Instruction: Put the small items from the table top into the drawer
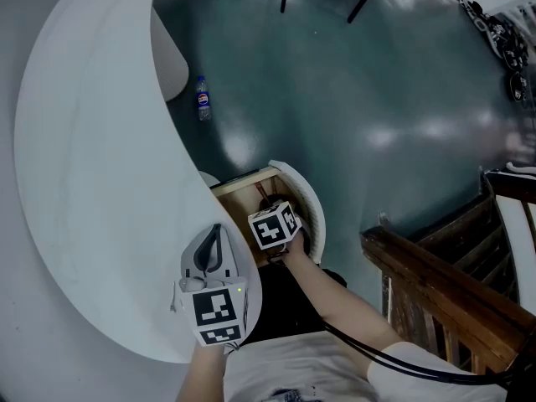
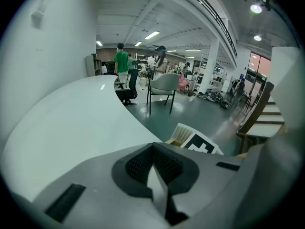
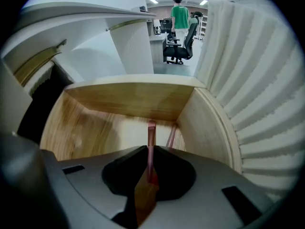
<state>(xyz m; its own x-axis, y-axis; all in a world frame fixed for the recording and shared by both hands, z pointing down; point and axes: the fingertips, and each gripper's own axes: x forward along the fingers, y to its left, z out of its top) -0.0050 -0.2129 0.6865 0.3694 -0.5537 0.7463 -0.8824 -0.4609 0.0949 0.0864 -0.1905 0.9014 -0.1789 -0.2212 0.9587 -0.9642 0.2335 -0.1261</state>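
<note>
The drawer (image 1: 244, 193) stands pulled out from under the curved white table top (image 1: 92, 182); it has a pale wooden inside (image 3: 95, 123) and a ribbed white front (image 3: 257, 94). My right gripper (image 1: 275, 226) reaches down into it, under its marker cube. In the right gripper view its jaws (image 3: 149, 149) are shut on a thin pink stick (image 3: 151, 140) that points at the drawer's floor. A second pinkish streak (image 3: 171, 135) lies beside it; I cannot tell if it is another stick or a shadow. My left gripper (image 1: 216, 233) rests over the table's edge, shut and empty (image 2: 152, 175).
A bottle with a blue label (image 1: 202, 99) stands on the dark floor beyond the table. A wooden stair rail (image 1: 435, 283) runs at the right. In the left gripper view a chair (image 2: 164, 85) and people (image 2: 123, 63) are far off in the hall.
</note>
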